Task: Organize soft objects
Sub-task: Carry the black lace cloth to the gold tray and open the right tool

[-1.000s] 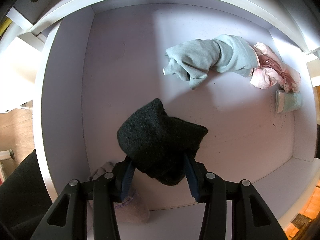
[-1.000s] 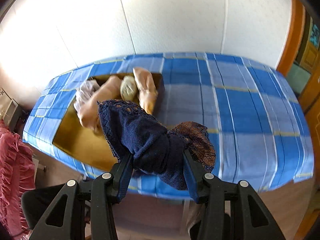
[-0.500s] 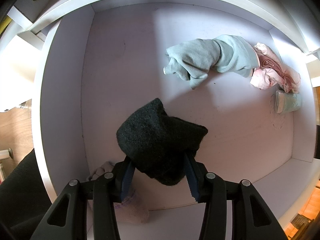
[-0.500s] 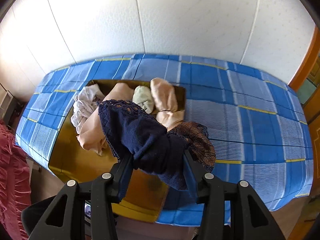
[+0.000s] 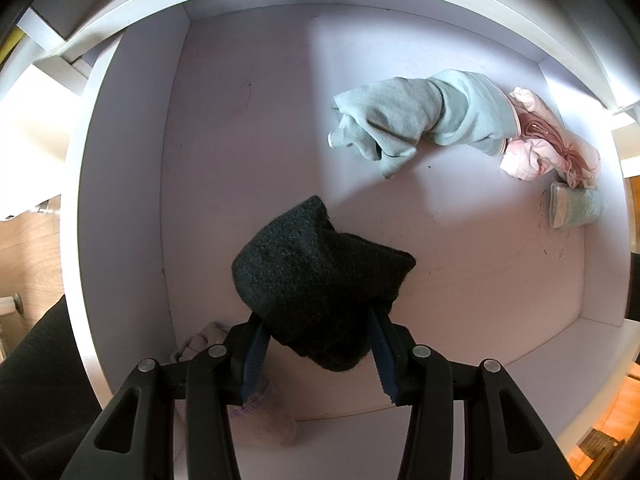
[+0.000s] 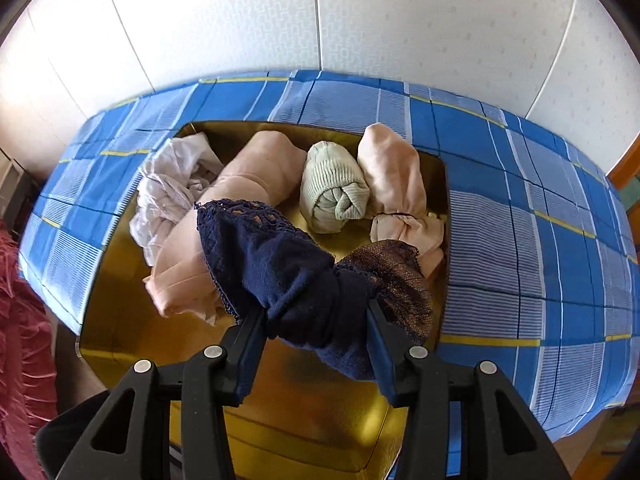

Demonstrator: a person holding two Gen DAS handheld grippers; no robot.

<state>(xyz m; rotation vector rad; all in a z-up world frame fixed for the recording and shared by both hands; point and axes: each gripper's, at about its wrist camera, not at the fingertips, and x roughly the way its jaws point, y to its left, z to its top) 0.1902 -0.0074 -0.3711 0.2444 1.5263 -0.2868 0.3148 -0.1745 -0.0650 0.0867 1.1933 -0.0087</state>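
In the left wrist view my left gripper (image 5: 318, 350) is shut on a black fuzzy sock bundle (image 5: 316, 276), held above the floor of a white drawer (image 5: 120, 200). In the drawer lie a pale green garment (image 5: 420, 120), a pink bundle (image 5: 548, 148), a small green roll (image 5: 576, 210) and a beige sock (image 5: 256, 412) under the gripper. In the right wrist view my right gripper (image 6: 316, 336) is shut on a navy lace garment (image 6: 296, 276) over a gold tray (image 6: 280, 420). The tray holds two peach rolls (image 6: 396, 176), a green knit roll (image 6: 334, 192) and a white crumpled cloth (image 6: 168, 196).
The gold tray sits on a bed with a blue plaid cover (image 6: 540, 240) against a white panelled wall (image 6: 320, 16). A red ruffled fabric (image 6: 20, 340) is at the left. Wooden floor (image 5: 28, 264) shows left of the drawer.
The right gripper has moved with the navy garment closer over the gold tray, which now fills more of the view. The left gripper holds still with the black bundle.
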